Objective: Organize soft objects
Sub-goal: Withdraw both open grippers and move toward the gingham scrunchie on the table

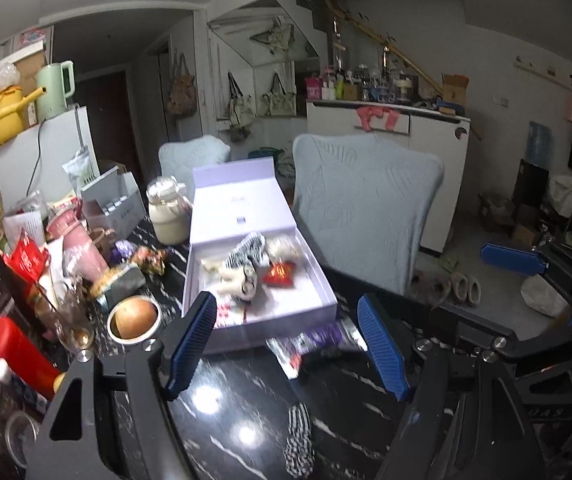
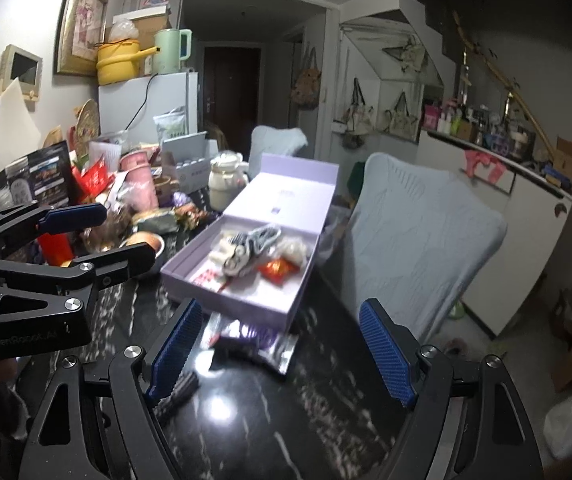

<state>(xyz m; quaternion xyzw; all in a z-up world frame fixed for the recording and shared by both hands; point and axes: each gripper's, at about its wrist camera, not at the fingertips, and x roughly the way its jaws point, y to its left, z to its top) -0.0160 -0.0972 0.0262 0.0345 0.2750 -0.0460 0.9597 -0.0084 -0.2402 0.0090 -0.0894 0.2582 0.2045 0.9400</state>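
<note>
An open lilac box (image 1: 318, 276) (image 2: 189, 260) lies on the black marble table. It holds a striped black-and-white soft item (image 1: 247, 258) (image 2: 251, 246), a cream plush (image 1: 281, 246) (image 2: 294, 250) and a red pouch (image 1: 279, 273) (image 2: 277, 269). A purple and white packet (image 1: 318, 340) (image 2: 253, 340) lies on the table just in front of the box. A striped sock (image 1: 300, 440) (image 2: 177, 394) lies nearer on the table. My left gripper (image 1: 290, 344) is open and empty above the table. My right gripper (image 2: 277, 356) is open and empty over the packet.
Clutter fills the table's left side: a bowl with a bun (image 1: 133, 318), pink cups (image 1: 81, 248), a white jar (image 1: 167, 210), a red box (image 1: 17, 352). Two chairs with pale blue covers (image 1: 366, 208) (image 2: 418, 232) stand behind the table. The other gripper shows at the left (image 2: 85, 236).
</note>
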